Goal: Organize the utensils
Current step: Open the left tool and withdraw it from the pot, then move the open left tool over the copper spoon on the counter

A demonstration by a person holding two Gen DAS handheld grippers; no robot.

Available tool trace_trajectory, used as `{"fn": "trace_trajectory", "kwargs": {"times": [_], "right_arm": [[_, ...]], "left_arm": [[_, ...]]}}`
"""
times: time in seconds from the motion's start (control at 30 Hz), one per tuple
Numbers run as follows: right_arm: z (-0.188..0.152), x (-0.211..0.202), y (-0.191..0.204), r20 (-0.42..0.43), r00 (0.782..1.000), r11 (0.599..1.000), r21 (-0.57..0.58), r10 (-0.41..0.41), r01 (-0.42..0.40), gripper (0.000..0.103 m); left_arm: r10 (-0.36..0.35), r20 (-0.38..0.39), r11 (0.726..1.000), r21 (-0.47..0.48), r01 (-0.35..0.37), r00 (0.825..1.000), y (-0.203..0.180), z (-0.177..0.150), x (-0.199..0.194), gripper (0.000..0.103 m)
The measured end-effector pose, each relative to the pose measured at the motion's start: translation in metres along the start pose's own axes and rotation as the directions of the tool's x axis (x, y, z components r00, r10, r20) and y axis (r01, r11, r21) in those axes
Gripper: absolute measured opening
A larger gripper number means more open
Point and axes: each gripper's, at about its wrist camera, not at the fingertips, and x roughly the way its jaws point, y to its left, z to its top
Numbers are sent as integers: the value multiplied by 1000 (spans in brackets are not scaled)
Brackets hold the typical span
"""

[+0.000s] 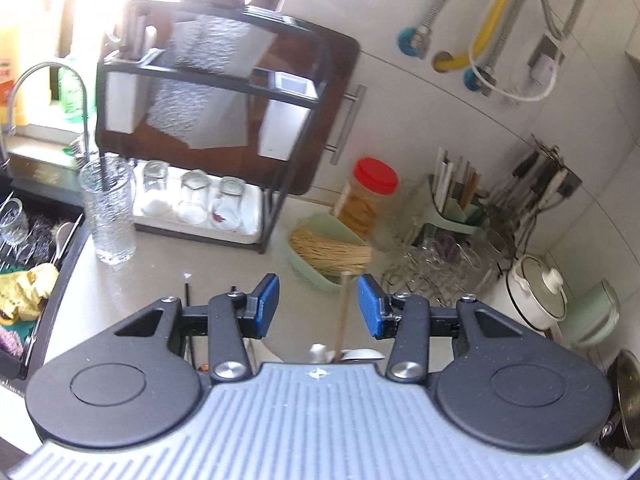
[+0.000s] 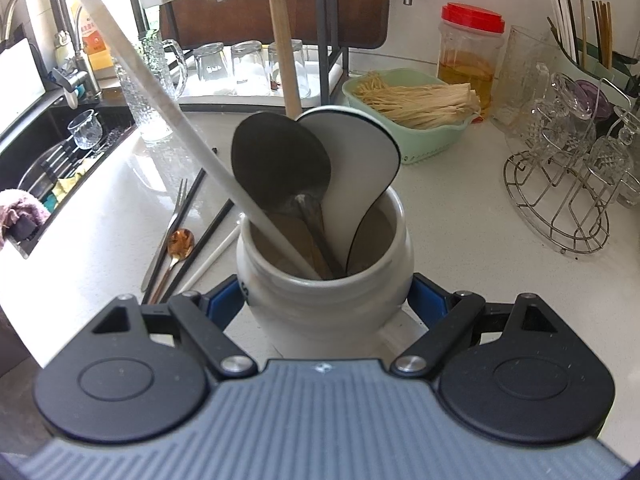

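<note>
Right tongs clamp white jar; left tongs released; labels unreadable.

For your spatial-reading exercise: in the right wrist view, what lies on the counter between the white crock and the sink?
Loose utensils: a fork, a copper spoon, black chopsticks and a white chopstick, between the crock and the sink.

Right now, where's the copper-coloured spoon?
In the right wrist view, the copper-coloured spoon lies on the white counter left of the ceramic utensil jar, among the fork and black chopsticks.
</note>
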Motion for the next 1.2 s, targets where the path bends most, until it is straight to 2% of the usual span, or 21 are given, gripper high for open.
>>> {"fn": "trace_trajectory", "kwargs": {"times": [0.2, 0.37, 0.7, 1.0, 1.2], "right_arm": [[-1, -1, -4, -7, 1000, 1000, 14, -14, 14, 90], [-1, -2, -4, -15, 1000, 1000, 18, -21, 22, 90], [-2, -4, -4, -28, 999, 999, 19, -35, 36, 90], [1, -4, -4, -75, 995, 997, 34, -62, 64, 90], [3, -3, -2, -98, 992, 996, 38, -77, 81, 90]], "left_arm": [[30, -22, 998, -52, -31, 999, 26, -10, 8, 49], [78, -57, 995, -54, -81, 995, 46, -24, 21, 49], [82, -163, 993, -66, -93, 983, 77, -64, 55, 49], [39, -238, 994, -88, -62, 971, 105, -96, 107, 48], [32, -262, 996, -75, -54, 964, 117, -110, 141, 36]]}}
